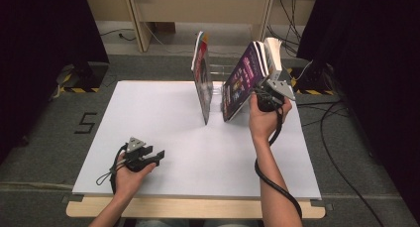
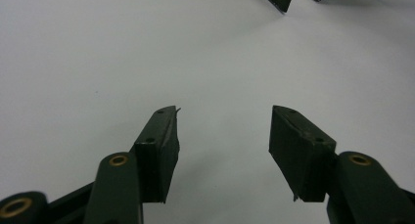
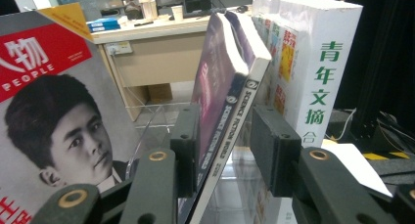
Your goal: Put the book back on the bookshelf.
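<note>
White table (image 1: 163, 123) | left fingers (image 2: 222, 136) open, empty | right fingers (image 3: 222, 145) straddle purple magazine (image 3: 220, 77), thick book (image 3: 313, 53) beside.

The red-banner magazine (image 3: 54, 116) is showing "PEOPLE" in white under large white Chinese characters. The purple magazine (image 3: 230, 82) is carrying "SCIENCE FICTION WORLD" along its spine. The thick white book (image 3: 318, 62) is displaying green characters "青年文摘" down its spine. The floor (image 1: 44, 138) is bearing a black "5".

Purple magazine (image 3: 215, 82), red-bannered magazine (image 3: 44, 87), perhaps glossy.
</note>
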`<state>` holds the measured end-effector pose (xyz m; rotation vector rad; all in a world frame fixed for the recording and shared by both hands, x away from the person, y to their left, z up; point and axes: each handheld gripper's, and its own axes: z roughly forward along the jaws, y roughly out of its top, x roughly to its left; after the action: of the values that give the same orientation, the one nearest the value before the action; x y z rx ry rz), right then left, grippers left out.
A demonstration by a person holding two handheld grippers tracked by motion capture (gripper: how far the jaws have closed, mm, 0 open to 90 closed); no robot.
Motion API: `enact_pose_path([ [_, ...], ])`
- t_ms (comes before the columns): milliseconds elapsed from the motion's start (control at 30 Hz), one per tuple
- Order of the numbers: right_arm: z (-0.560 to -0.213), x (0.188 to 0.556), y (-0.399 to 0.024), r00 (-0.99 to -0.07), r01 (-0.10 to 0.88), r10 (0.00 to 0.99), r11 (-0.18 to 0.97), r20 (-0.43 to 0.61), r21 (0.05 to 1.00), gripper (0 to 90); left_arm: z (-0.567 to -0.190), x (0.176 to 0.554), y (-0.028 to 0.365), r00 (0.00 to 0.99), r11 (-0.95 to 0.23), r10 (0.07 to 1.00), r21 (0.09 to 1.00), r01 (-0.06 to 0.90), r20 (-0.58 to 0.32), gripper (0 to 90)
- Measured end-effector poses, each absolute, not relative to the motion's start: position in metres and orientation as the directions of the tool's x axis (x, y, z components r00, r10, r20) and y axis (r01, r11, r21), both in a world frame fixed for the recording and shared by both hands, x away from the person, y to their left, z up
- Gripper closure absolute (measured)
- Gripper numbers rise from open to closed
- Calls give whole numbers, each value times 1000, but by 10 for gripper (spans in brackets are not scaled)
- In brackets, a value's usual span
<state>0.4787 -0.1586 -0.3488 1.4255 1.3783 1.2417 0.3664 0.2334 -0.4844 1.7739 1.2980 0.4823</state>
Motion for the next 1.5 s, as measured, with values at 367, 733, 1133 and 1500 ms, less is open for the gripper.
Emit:
enact_pose_path([
  [367, -346, 483, -159, -56, 237, 990, -114, 131, 965, 652, -485, 366, 233, 386, -90, 907, 814, 574, -171, 436],
  [733, -345, 491, -159, -41, 258, 990, -122, 137, 959, 684, -485, 366, 233, 386, -92, 907, 813, 575, -170, 436],
  [1133, -339, 493, -150, -65, 260, 989, -111, 132, 959, 722, -485, 367, 232, 387, -95, 906, 812, 577, -169, 436],
  [1500, -333, 493, -125, -140, 235, 987, -43, 78, 971, 744, -485, 367, 233, 386, -94, 907, 812, 576, -169, 436],
])
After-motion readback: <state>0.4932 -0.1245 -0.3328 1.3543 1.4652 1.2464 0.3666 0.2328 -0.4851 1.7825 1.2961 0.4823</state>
